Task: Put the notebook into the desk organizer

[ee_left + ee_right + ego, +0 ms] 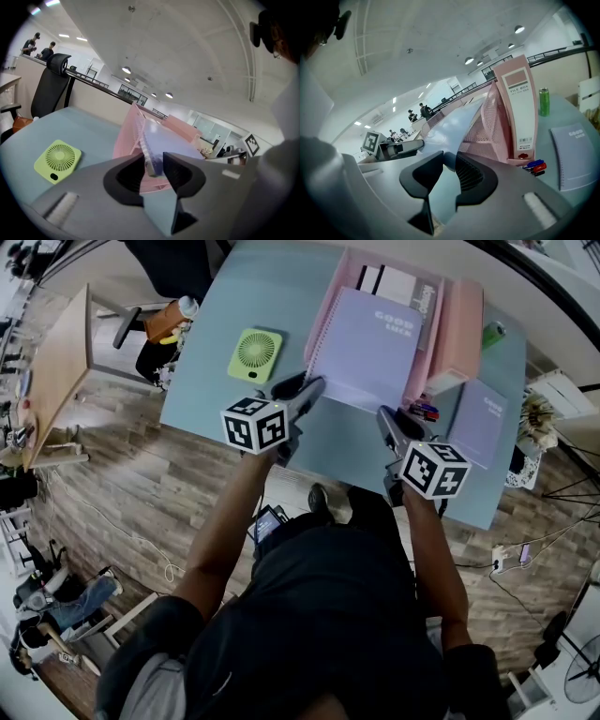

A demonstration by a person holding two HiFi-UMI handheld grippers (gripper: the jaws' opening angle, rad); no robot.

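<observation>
Notebook (370,343) is lying tilted in the pink organizer (324,313). The right tool (386,415) is clamped on its near corner. The left tool (314,385) sits slightly open around the spiral edge.

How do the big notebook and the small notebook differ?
The big notebook leans tilted in the pink organizer; the small notebook lies flat on the table. The right gripper grips the big notebook; nothing touches the small notebook. Both are lavender and spiral-bound.
</observation>
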